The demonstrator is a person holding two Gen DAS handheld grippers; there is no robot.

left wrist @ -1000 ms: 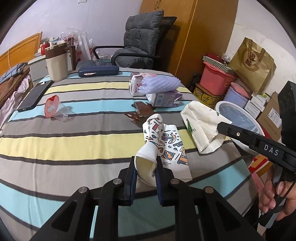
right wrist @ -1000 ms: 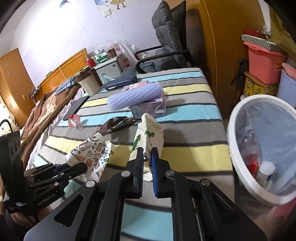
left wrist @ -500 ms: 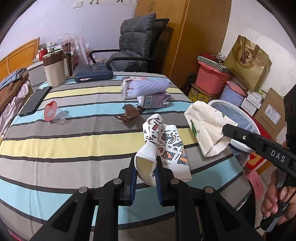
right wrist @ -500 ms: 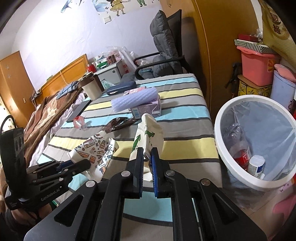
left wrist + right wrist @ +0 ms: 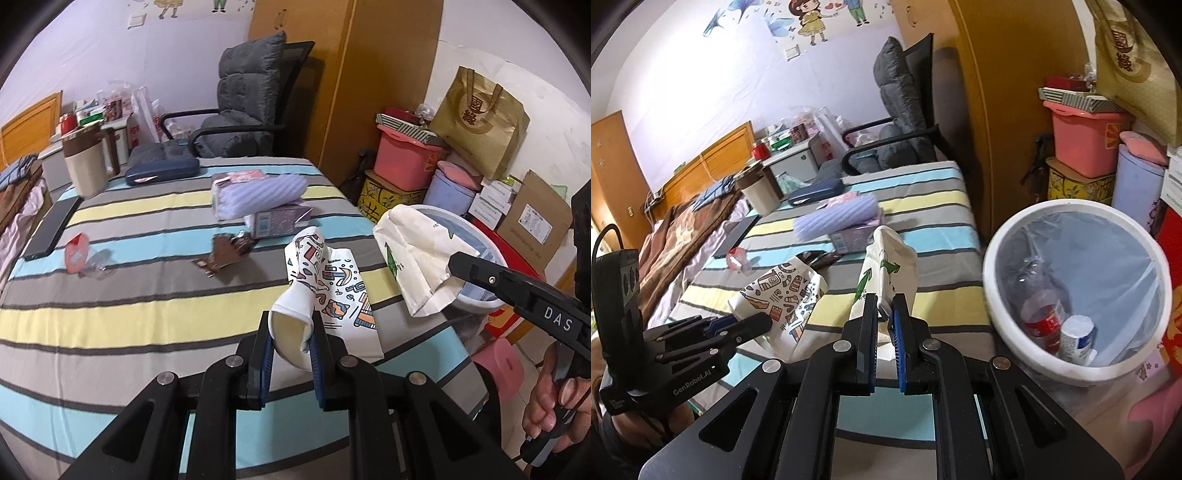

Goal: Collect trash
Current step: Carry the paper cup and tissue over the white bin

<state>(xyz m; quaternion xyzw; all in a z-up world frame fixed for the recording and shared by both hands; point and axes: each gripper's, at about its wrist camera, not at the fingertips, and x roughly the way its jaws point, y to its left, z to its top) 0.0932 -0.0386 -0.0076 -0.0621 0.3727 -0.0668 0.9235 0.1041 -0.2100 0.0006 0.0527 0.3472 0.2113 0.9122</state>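
Observation:
My left gripper is shut on a crushed paper cup with colourful doodle print, held above the striped table's right edge. It also shows in the right wrist view. My right gripper is shut on a white paper bag with green print, held beside the white trash bin. In the left wrist view the bag hangs in front of the bin. Brown wrappers and a red-and-clear wrapper lie on the table.
The bin holds a plastic bottle and a white container. A purple roll on boxes, a phone, a jug and a blue case sit on the striped table. A grey chair stands behind; storage boxes stand at right.
Both grippers rose and pulled back from the table with their items still held. The white bag has moved right, towards the bin.

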